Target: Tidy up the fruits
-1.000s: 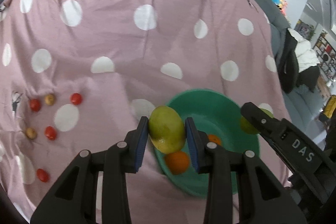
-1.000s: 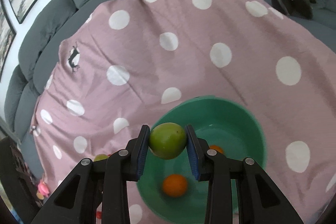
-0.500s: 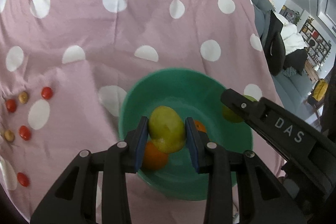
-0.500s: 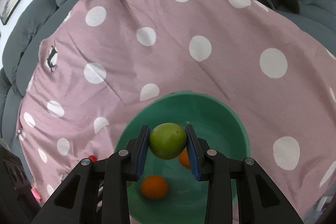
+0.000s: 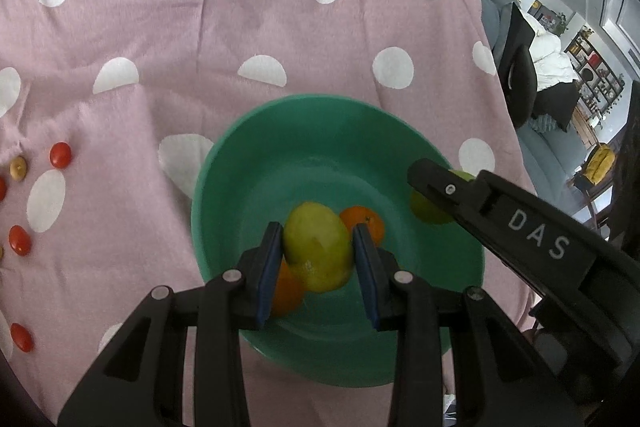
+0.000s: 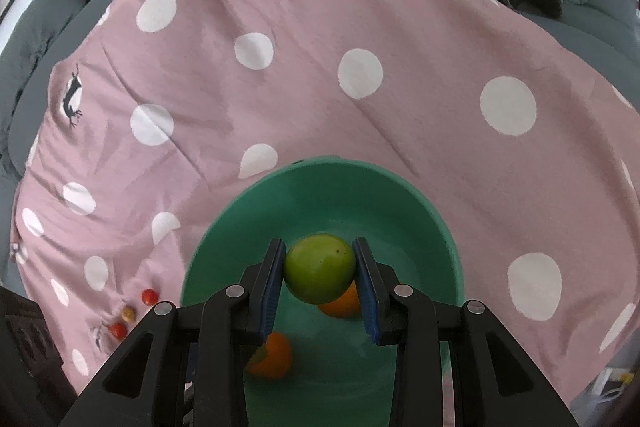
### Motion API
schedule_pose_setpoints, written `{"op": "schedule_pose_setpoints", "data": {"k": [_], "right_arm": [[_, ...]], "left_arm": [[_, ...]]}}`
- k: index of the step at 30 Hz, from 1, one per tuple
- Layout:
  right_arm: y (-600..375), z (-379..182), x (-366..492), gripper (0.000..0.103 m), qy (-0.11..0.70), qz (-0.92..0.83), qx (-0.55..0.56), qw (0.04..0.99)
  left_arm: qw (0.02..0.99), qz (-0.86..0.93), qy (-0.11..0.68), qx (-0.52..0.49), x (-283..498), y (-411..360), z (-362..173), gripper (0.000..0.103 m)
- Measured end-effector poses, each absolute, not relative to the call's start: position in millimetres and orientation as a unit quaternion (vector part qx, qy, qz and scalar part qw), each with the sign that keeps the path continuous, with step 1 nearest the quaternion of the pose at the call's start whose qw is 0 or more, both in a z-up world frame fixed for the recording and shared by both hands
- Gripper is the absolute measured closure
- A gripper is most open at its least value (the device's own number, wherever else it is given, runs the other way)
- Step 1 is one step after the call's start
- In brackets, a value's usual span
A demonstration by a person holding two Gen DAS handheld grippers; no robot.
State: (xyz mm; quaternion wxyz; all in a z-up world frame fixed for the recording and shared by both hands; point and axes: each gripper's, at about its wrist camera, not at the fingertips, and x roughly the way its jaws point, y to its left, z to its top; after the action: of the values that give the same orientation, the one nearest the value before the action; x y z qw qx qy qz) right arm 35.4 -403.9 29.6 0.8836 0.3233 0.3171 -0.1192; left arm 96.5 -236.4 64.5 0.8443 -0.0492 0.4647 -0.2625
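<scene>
Fruits were split between a green bowl [image 5: 224, 163] and the pink polka-dot cloth [image 5: 248, 19] it sat on, the cloth draped over a grey sofa [image 6: 48, 7]. Inside the bowl lay two oranges: in the left wrist view one orange [image 5: 366, 223] showed just behind the right pad of the left gripper [image 5: 318, 253], and the other orange [image 5: 286, 293] lay under its left pad, partly hidden.

That left gripper was pinching a yellow-green mango [image 5: 318, 247] between its blue pads, held over the bowl's interior; whether the mango touched the oranges below could not be told. The right gripper [image 6: 319, 269] was clamped on a round green fruit [image 6: 319, 267], also above the bowl's inside. In the right wrist view one orange [image 6: 342, 305] peeked out from just beneath the green fruit, and the second orange [image 6: 272, 355] sat lower left, half covered by the gripper's finger. In the left wrist view the right gripper [image 5: 430, 183] reached in over the bowl's right rim, with the green fruit [image 5: 430, 209] showing partly under its black finger.

Outside the bowl, well to its left on the cloth, small red tomatoes [image 5: 60, 155] and a few tan round fruits [image 5: 18, 167] lay scattered apart from one another. The right wrist view caught some of them [image 6: 150, 295] near the bowl's left edge.
</scene>
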Motion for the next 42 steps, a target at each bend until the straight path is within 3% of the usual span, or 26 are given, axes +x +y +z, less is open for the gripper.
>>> {"op": "schedule_pose_setpoints", "data": {"k": [18,25,31,42], "right_arm": [[-405.8,25.2,39.9,0.067,0.339,-0.138,0.316,0.875],[-405.8,27.1,39.3,0.061,0.339,-0.138,0.321,0.874],[-398.8,35.7,37.6,0.061,0.330,-0.125,0.310,0.883],[-353.8,55.6,46.0,0.061,0.320,-0.067,0.262,0.908]], "left_arm": [[0.836,-0.269,0.475,-0.056,98.2,-238.8,57.0,0.067],[0.838,-0.281,0.460,-0.079,92.9,-221.7,71.4,0.053],[0.849,-0.255,0.451,-0.102,89.8,-183.2,85.3,0.046],[0.886,-0.090,0.422,-0.171,87.2,-50.9,98.1,0.045]]}}
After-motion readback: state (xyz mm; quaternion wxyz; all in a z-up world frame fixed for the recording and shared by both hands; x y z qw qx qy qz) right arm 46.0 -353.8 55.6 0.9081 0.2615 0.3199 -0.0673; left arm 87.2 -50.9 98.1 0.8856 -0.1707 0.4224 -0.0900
